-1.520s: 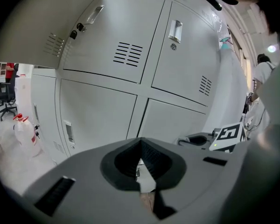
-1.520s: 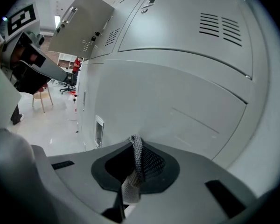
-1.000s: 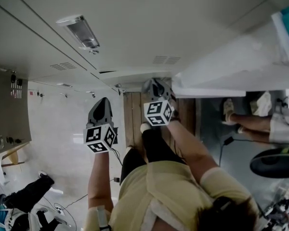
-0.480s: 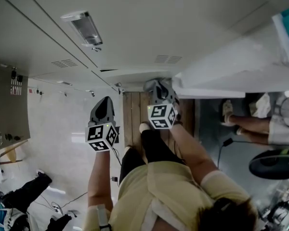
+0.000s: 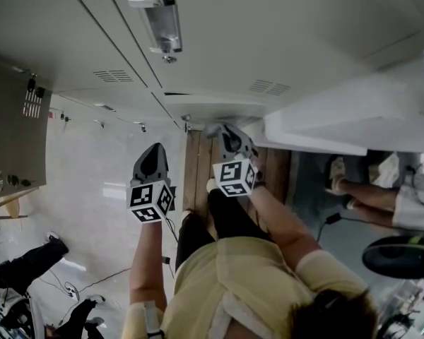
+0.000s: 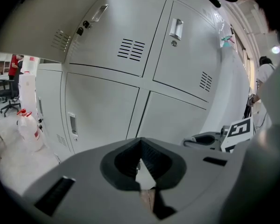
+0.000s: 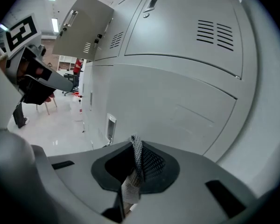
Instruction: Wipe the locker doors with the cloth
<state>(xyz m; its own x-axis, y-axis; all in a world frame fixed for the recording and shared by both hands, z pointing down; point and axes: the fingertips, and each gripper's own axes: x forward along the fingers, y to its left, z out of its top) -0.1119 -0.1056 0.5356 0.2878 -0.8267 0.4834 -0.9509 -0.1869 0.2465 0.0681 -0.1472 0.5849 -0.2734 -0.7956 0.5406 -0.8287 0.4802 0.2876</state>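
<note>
At the far left an open locker door (image 7: 81, 29) swings out into the room. Beyond it a white jug (image 6: 28, 127) and an office chair (image 6: 7, 91) stand on the floor, well apart from the work.

The left tool (image 6: 140, 160) hangs in front of the bank of locker doors (image 6: 107, 120). Its jaws are pressed together at the tips with nothing between them, so it looks idle for now. Just beside it, the right tool (image 7: 136, 162) pinches a grey mesh cloth (image 7: 139, 155). A fold of the cloth stands up past the jaws toward a lower door close ahead. I cannot tell whether the cloth touches the metal. In the head view this tool sits low, near where the lockers meet a strip of wooden floor (image 5: 198, 164).

My reading is that the wiping of a lower door is in hand, with the cloth either about to land or barely on. The next move calls for pressing the fold flat on the panel and sweeping it across, with the hard jaw tips kept off the paint.

Edges to mind are the recessed latch plate (image 7: 110, 125) to the left, the seams between doors, and the vent slots (image 7: 214, 31) above. Leftward the floor is open, though the swung door overhangs it. Rightward a white ledge (image 5: 353, 115) juts out and a seated person's legs (image 5: 371, 182) lie beyond, so room there looks tighter.
</note>
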